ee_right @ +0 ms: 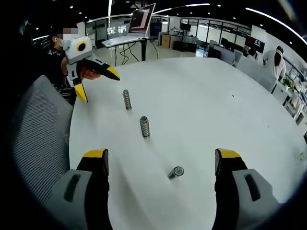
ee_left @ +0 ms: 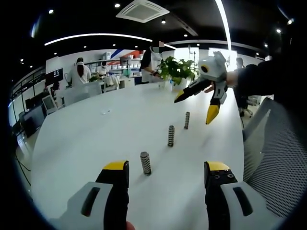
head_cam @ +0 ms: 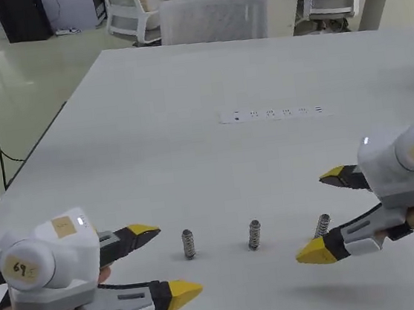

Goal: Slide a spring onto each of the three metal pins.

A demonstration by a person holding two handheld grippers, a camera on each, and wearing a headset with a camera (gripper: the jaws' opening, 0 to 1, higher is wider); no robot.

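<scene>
On the wide white worktop (head_cam: 202, 111) in front of me, everything for the job sits along the near edge. A pale grey mesh office chair (head_cam: 214, 18) stands at the far edge.

The left gripper (head_cam: 172, 258), grey-bodied with black, yellow-tipped jaws, hangs at the near left. Its jaws are spread wide with nothing in them. In its own view (ee_left: 167, 166) they frame the row of springs ahead. The right gripper (head_cam: 317, 216), of the same build, hangs at the near right with its jaws just as wide apart and nothing between them but air. Each gripper shows in the other's view, the right one (ee_left: 194, 110) above the far end of the row and the left one (ee_right: 100, 87) beyond the far spring.

A flat white strip of power sockets (head_cam: 273, 113) is set into the middle of the worktop.

Three short steel coil springs stand upright in a row between the grippers, well apart from one another: the left spring (head_cam: 188, 244), the middle spring (head_cam: 254, 235) and the right spring (head_cam: 322, 225). The right spring (ee_right: 175, 172) lies ahead between the right gripper's jaws, clear of both, and shows a round metal top. I cannot make out the pins inside the coils.
</scene>
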